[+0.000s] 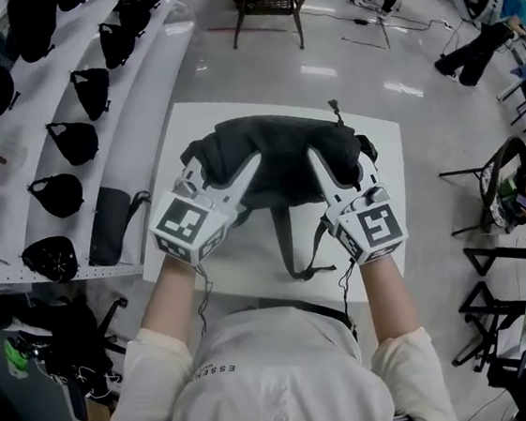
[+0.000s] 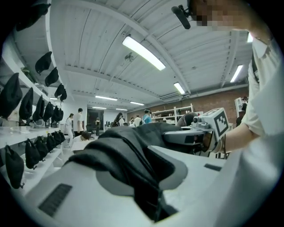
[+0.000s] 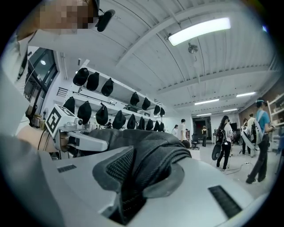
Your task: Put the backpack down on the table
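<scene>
Backpack (image 1: 279, 155) hung over the far half of the white tabletop (image 1: 371, 255), straps dangling toward the person; whether its base touched could not be told. Left gripper (image 1: 219, 170) and right gripper (image 1: 343, 174) each had fingers clenched on a fold of its dark fabric, one per side. Setting down and release apparently remained.

Bright ceiling tubes (image 2: 143, 52); floor (image 1: 318, 71) glare; fisheye edges dark; foreground soft.
</scene>
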